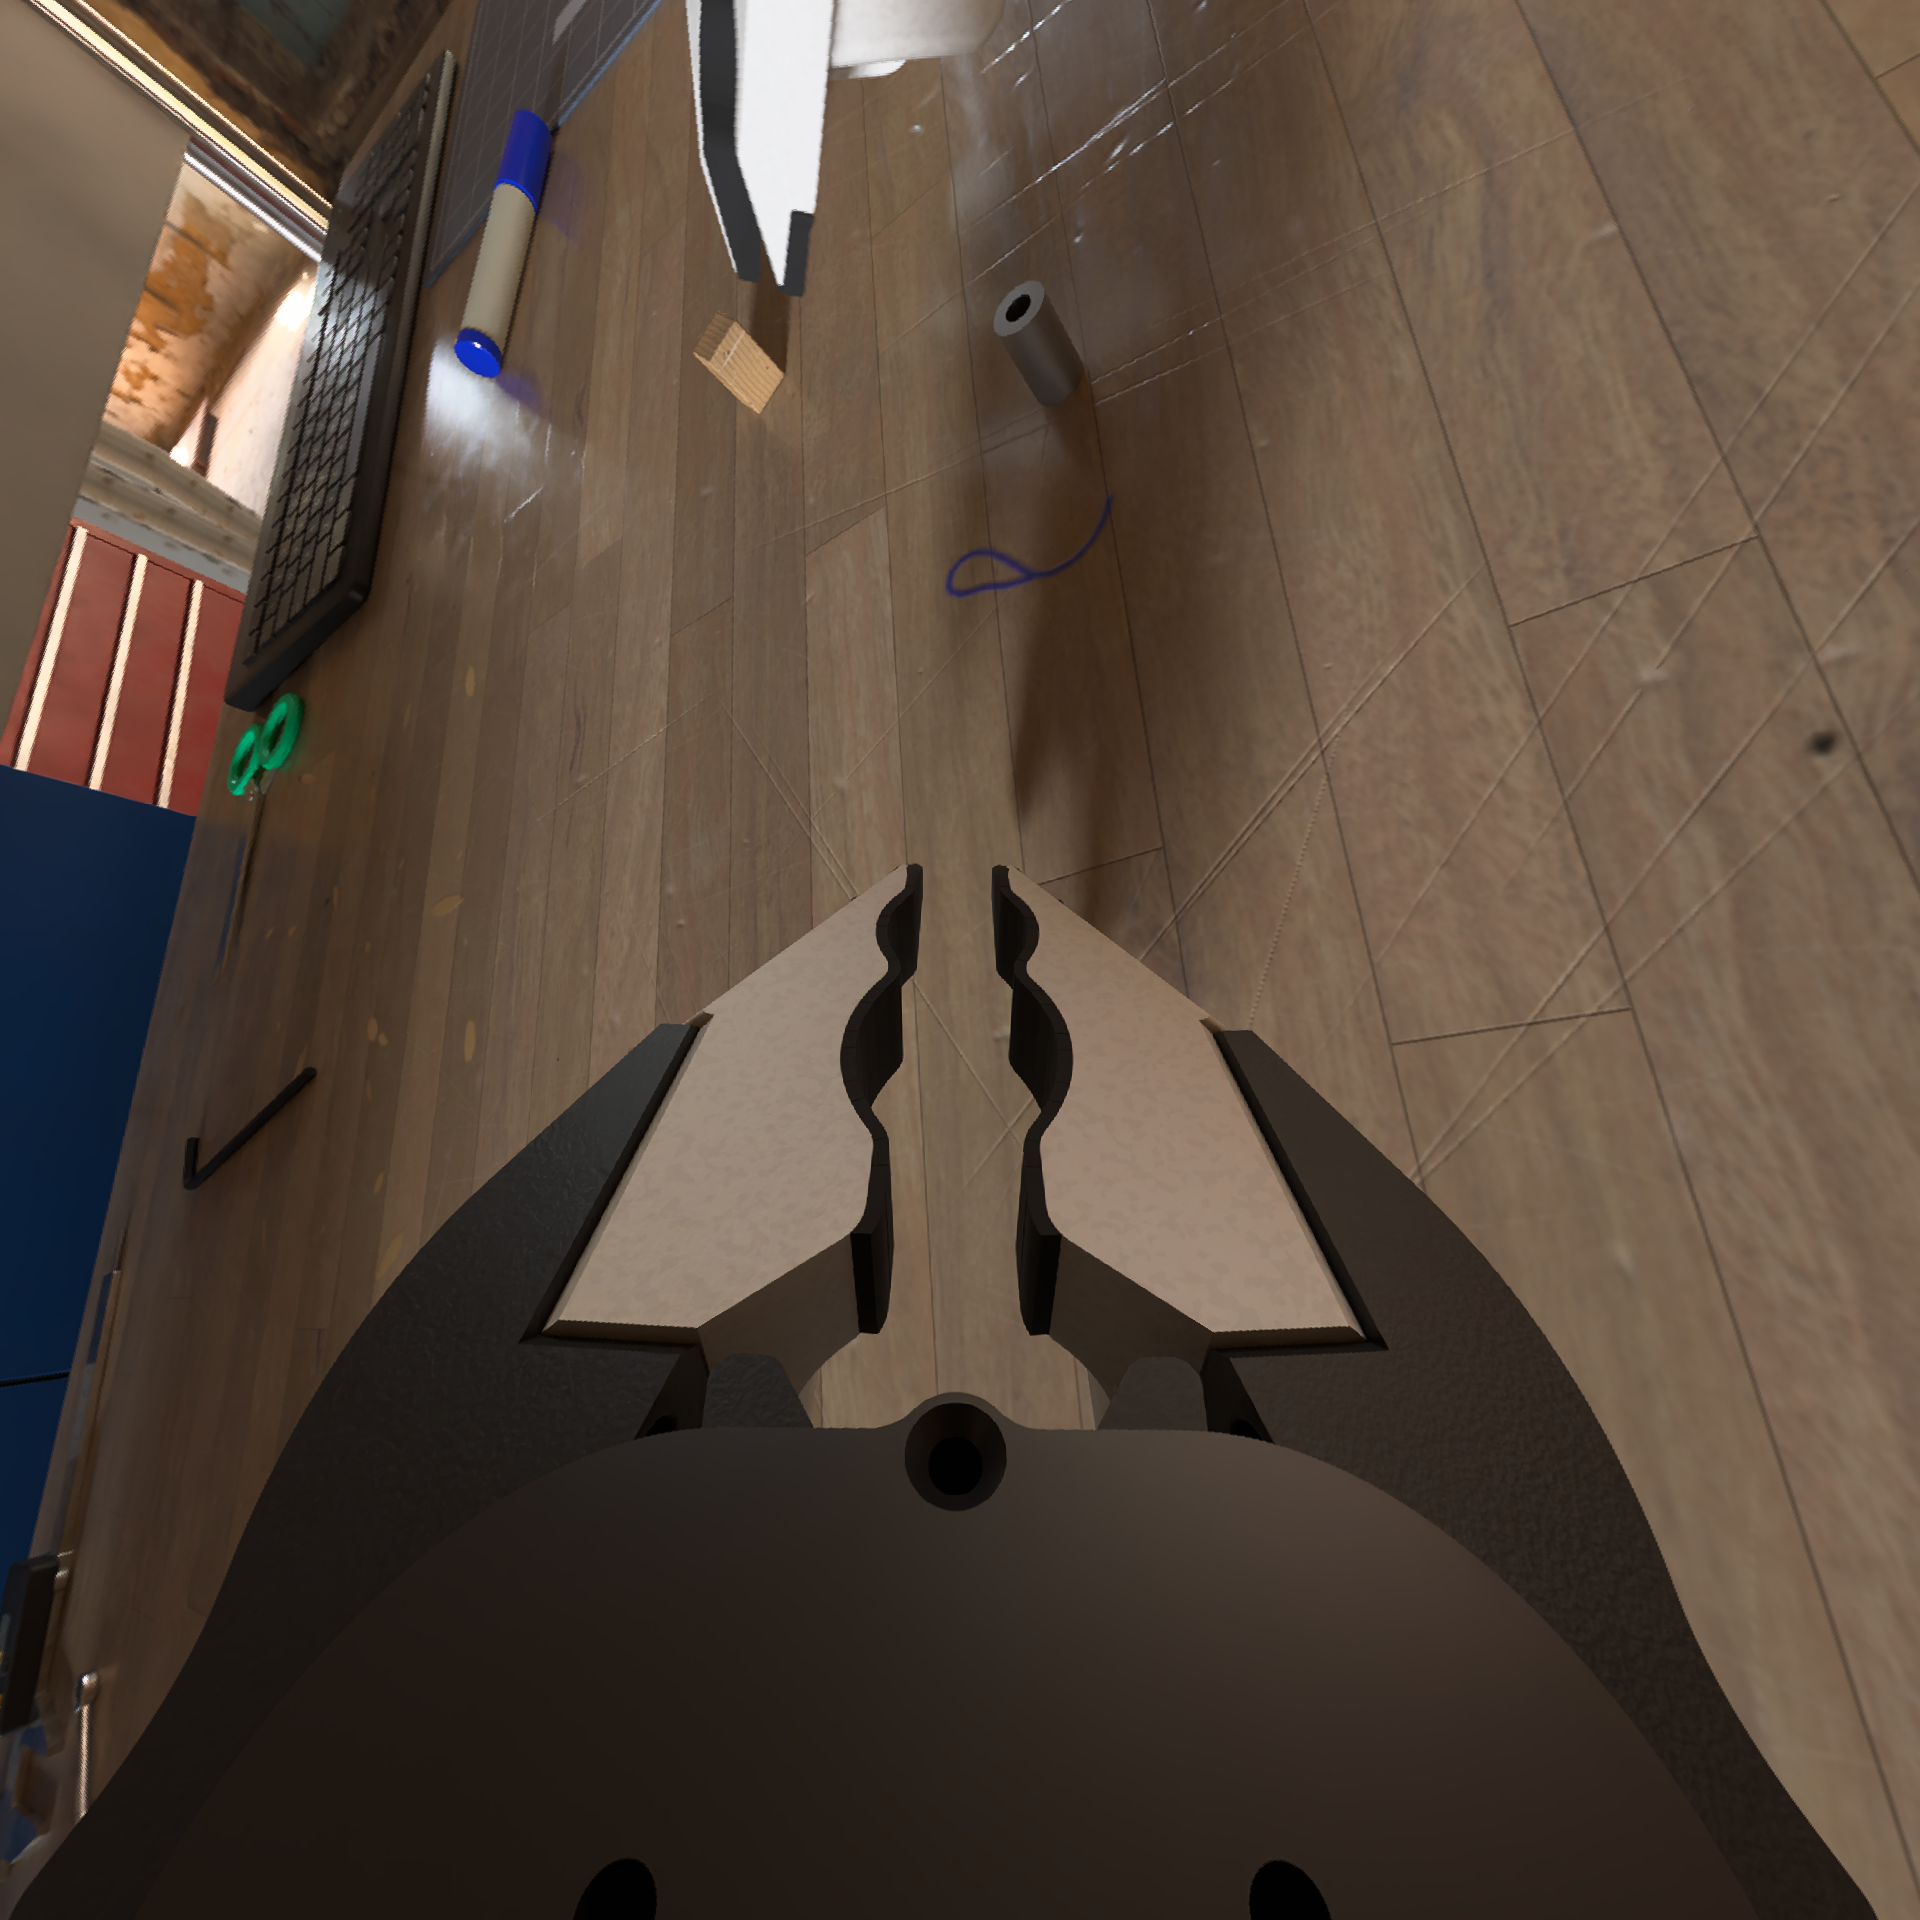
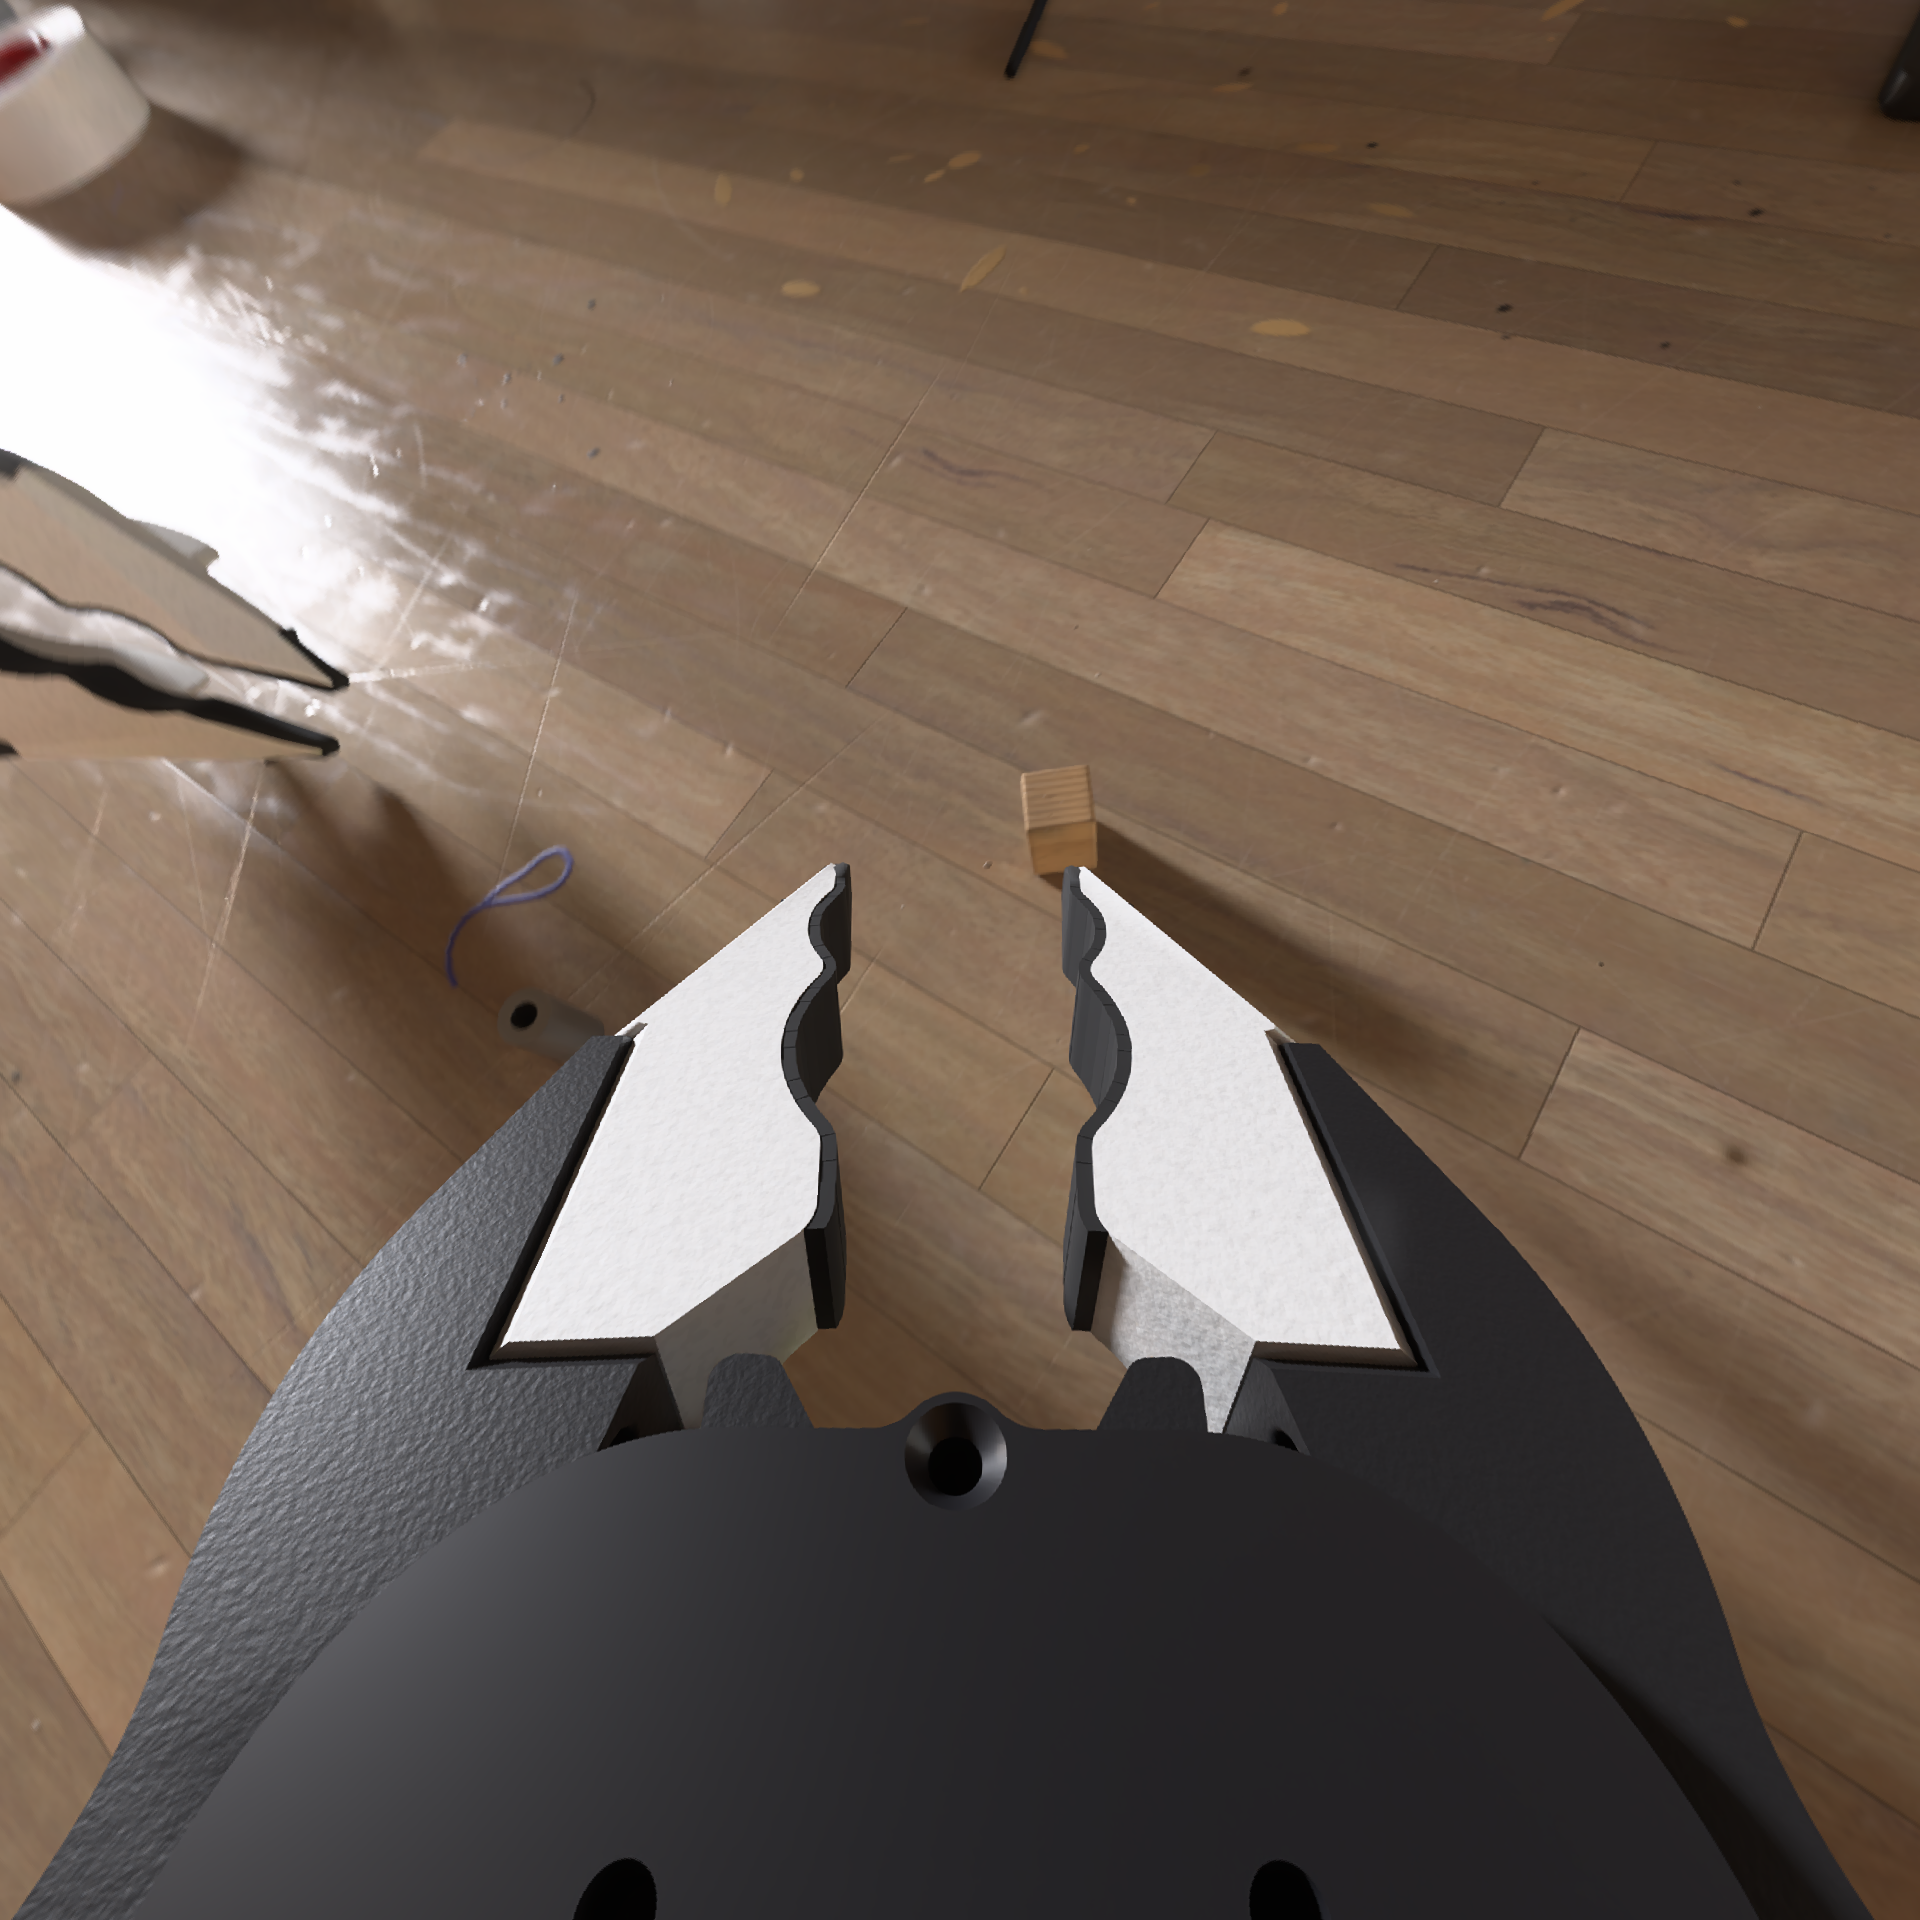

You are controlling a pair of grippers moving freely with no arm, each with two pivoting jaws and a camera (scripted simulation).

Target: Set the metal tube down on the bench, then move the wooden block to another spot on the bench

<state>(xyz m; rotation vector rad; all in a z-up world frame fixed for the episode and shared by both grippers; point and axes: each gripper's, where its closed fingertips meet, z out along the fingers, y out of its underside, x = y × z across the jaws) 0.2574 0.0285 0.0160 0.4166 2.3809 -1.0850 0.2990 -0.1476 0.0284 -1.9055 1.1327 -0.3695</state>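
The metal tube (image 1: pixel 1036 342) was a short, thick-walled grey cylinder with a dark bore at its open end, and it lay on its side on the wooden bench (image 1: pixel 1455 727), free of both grippers. The wooden block (image 1: pixel 739 363) was a small pale cube with fine grain lines on one face; it sat on the bench to the tube's left in the left wrist view, well apart from it. A thin loop of blue string (image 1: pixel 1023 556) lay between the tube and the left hand-held gripper (image 1: pixel 956 883), whose jaws stood narrowly parted with nothing between them. The right hand-held gripper (image 2: pixel 956 883) had its jaws wider apart and equally empty, poised above the bench with the block just beyond its right fingertip (image 2: pixel 1075 883); whether that tip touched the block could not be told. In the right wrist view the tube showed only partly, behind the left finger. Along the bench's edge lay a black keyboard (image 1: pixel 332 416), a blue-capped marker (image 1: pixel 504 244), green-handled scissors (image 1: pixel 267 743) and a black hex key (image 1: pixel 244 1132).
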